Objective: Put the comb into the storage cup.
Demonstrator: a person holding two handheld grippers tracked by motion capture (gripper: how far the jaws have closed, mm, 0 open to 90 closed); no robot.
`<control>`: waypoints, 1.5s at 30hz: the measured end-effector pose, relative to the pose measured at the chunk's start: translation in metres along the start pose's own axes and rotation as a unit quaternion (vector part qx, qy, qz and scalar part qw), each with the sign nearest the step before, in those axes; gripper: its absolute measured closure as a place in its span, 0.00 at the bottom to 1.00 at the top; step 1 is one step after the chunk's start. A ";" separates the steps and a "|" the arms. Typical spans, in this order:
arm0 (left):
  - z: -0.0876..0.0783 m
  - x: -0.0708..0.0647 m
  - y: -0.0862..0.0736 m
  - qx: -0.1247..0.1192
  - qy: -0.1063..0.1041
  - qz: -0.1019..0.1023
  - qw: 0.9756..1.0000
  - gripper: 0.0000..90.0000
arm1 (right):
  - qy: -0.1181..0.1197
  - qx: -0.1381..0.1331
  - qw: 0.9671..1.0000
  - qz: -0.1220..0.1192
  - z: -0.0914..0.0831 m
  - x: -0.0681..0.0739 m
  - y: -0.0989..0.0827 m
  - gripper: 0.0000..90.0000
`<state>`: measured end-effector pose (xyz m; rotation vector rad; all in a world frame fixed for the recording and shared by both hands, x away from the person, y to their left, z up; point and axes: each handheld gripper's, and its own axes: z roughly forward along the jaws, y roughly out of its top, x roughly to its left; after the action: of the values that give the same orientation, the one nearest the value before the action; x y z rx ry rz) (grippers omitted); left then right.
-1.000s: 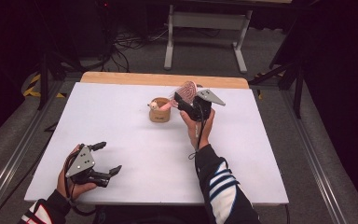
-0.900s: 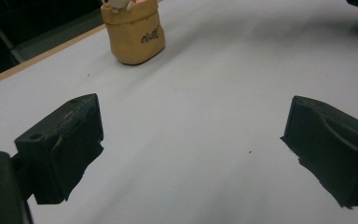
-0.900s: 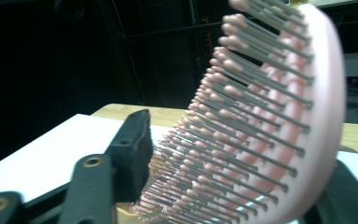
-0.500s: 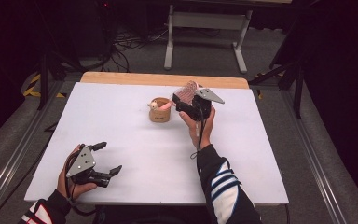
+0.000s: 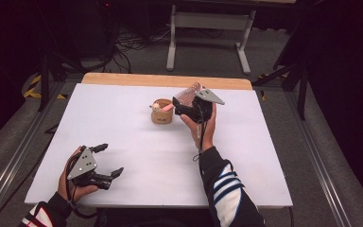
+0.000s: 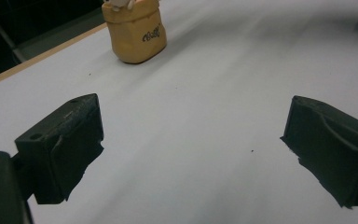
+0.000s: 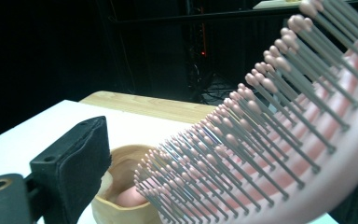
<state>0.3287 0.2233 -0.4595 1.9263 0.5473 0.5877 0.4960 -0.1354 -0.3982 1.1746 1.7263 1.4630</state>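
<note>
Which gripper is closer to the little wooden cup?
The right gripper. It sits just beside the wooden cup, jaws just opened around a pink hairbrush whose handle reaches into the cup. The left gripper waits open near the table's front edge.

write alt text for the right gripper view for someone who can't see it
A pink hairbrush with rows of round-tipped bristles slants across the picture, its handle end down inside a wooden cup on a white table. One black jaw of the right gripper rises at the lower left, with dark room behind.
</note>
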 end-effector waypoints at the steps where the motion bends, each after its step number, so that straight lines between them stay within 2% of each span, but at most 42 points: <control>1: 0.000 0.000 0.000 0.000 0.001 0.000 1.000 0.06 | 0.002 0.000 1.000 0.001 0.000 0.000 0.000 0.08; 9: 0.000 0.000 0.000 0.000 0.000 0.001 1.000 0.06 | 0.003 0.002 1.000 0.003 -0.002 -0.003 0.001 0.05; 19: 0.001 0.000 0.000 0.002 -0.002 0.001 1.000 0.06 | -0.003 0.000 1.000 -0.014 -0.007 -0.003 0.005 0.06; 24: 0.000 0.000 0.000 -0.001 0.001 -0.001 1.000 0.06 | -0.012 0.009 1.000 -0.026 -0.010 -0.004 0.006 0.07; 36: 0.000 0.000 0.000 0.000 0.000 -0.001 1.000 0.06 | -0.007 0.009 0.999 -0.030 -0.016 -0.010 0.011 0.08; 45: 0.000 0.000 0.000 -0.001 0.001 -0.001 1.000 0.06 | -0.015 0.006 0.999 -0.045 -0.022 -0.012 0.015 0.08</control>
<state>0.3291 0.2232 -0.4592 1.9233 0.5496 0.5876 0.4864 -0.1563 -0.3801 1.1054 1.7462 1.3779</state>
